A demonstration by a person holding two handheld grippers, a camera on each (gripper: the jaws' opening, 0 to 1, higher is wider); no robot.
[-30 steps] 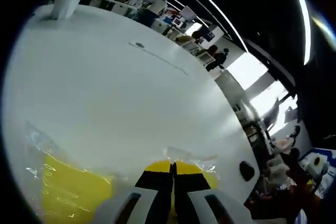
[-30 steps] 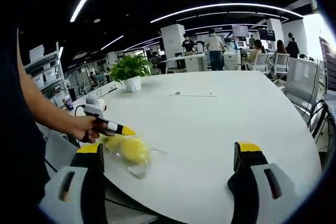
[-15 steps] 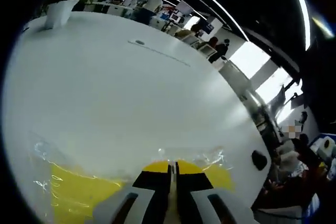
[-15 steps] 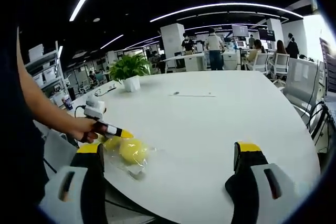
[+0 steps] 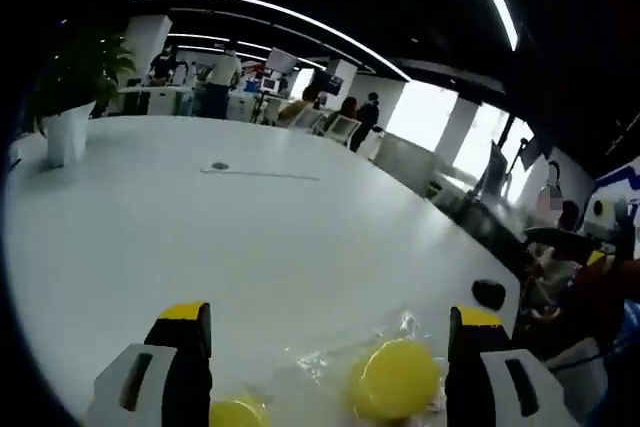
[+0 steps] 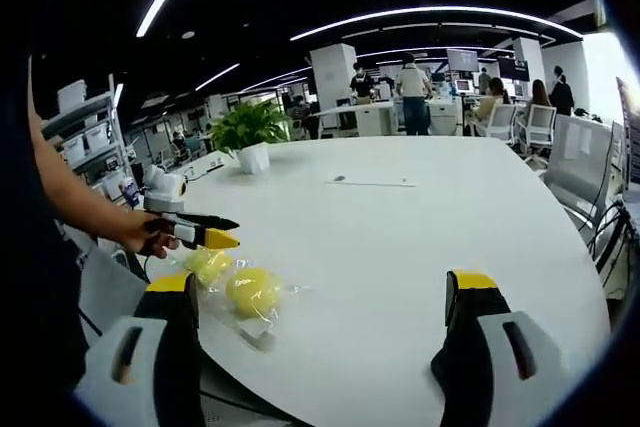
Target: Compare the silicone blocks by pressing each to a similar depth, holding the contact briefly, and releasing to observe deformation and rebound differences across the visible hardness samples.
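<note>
Two round yellow silicone blocks lie in clear plastic bags near the edge of the white table (image 6: 420, 217). In the left gripper view the larger block (image 5: 395, 379) sits low between the jaws and the smaller block (image 5: 238, 413) is by the left jaw. My left gripper (image 5: 330, 322) is open and hangs just above them, touching neither. The right gripper view has the larger block (image 6: 253, 290) and the smaller block (image 6: 208, 265) at lower left, with the left gripper (image 6: 228, 231) open over them in a person's hand (image 6: 150, 237). My right gripper (image 6: 320, 287) is open and holds nothing.
A potted plant (image 6: 248, 132) stands at the table's far left side. A small dark disc (image 5: 220, 166) lies mid-table, and a black round object (image 5: 487, 293) sits near the right edge. Office desks and people (image 6: 410, 87) fill the background.
My left gripper, earlier shut and pressed down on a yellow block, has lifted off it and opened. The right gripper has stayed still and open.
</note>
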